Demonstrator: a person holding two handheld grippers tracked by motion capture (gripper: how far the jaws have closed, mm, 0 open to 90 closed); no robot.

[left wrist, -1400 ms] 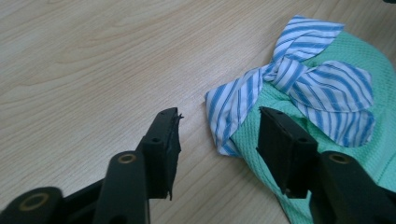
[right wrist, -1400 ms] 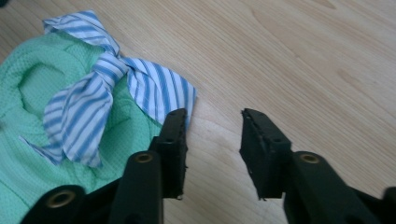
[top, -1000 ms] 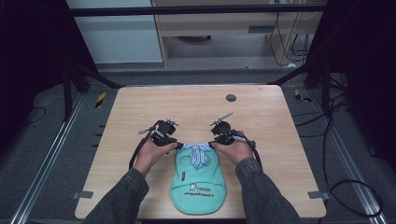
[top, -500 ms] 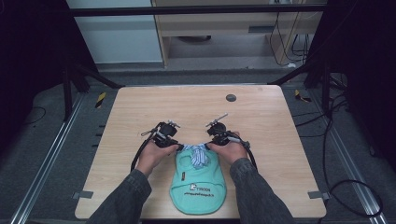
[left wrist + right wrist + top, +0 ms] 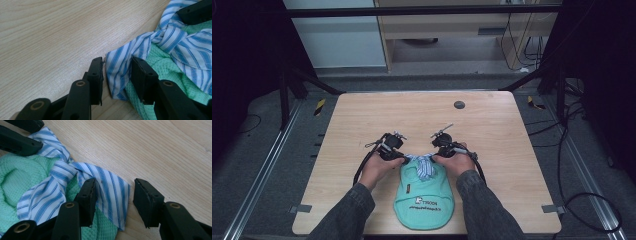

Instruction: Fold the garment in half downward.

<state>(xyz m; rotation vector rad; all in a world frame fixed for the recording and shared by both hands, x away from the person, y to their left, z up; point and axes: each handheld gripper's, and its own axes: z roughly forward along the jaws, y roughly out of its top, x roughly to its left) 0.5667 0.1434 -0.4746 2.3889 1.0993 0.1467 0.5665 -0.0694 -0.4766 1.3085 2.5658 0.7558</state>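
My left gripper [image 5: 116, 75] and my right gripper [image 5: 113, 195] both stand released around the striped collar [image 5: 422, 162] ends of the green garment [image 5: 424, 200] at lower centre, the right jaws having just opened.

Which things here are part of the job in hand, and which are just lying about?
In the job:
- striped tie
- green bib
- left tongs
- right tongs

Lying about:
- dark disc on the table
- yellow-black tools on the floor
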